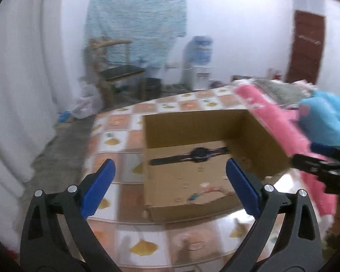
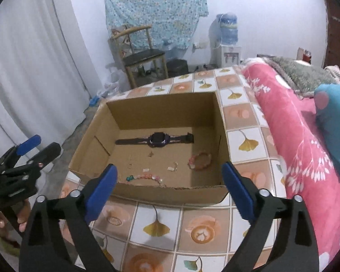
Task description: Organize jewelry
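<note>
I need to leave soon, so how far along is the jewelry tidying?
Mostly done, it seems: the watch, pink bracelet, bead strand and small pieces lie inside the cardboard box. Nothing is in hand; the left gripper and right gripper are open and empty. No jewelry shows on the tiled table.

Open cardboard box [image 2: 165, 111]: dark watch [image 2: 157, 139] flat at 12 o'clock; pink bead bracelet [image 2: 200, 160] at 3; bead strand [image 2: 145, 177] along 6.

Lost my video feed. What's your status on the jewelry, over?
Left gripper and right gripper open, empty. Watch, bracelets in cardboard box. Nothing in the way.
</note>
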Motion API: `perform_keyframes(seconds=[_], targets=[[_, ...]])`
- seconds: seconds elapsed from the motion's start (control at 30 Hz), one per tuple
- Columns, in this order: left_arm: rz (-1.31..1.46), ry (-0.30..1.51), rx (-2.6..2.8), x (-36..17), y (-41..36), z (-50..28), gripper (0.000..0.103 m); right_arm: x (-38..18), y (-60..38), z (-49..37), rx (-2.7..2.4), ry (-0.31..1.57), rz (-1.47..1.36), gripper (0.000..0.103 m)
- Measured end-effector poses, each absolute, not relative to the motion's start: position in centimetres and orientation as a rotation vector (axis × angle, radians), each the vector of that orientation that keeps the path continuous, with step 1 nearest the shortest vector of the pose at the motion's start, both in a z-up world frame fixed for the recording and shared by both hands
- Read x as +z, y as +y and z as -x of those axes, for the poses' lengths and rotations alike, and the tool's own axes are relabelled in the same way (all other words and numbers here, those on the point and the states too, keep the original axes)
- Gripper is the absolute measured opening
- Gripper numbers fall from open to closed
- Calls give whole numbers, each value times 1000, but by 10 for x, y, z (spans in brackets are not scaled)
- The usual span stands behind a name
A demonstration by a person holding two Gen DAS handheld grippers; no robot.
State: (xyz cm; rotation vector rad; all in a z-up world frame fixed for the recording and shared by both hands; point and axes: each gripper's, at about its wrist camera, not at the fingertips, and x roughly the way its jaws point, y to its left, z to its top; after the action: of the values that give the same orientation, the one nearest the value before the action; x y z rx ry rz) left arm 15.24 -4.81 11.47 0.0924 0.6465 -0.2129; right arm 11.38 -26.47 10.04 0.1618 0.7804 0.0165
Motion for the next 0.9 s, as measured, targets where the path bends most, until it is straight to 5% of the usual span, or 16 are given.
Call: perform_keyframes(seconds=[0.9], targets=[[-53, 890, -29, 74, -66, -163, 95, 63, -263, -124, -73, 982, -183, 95]])
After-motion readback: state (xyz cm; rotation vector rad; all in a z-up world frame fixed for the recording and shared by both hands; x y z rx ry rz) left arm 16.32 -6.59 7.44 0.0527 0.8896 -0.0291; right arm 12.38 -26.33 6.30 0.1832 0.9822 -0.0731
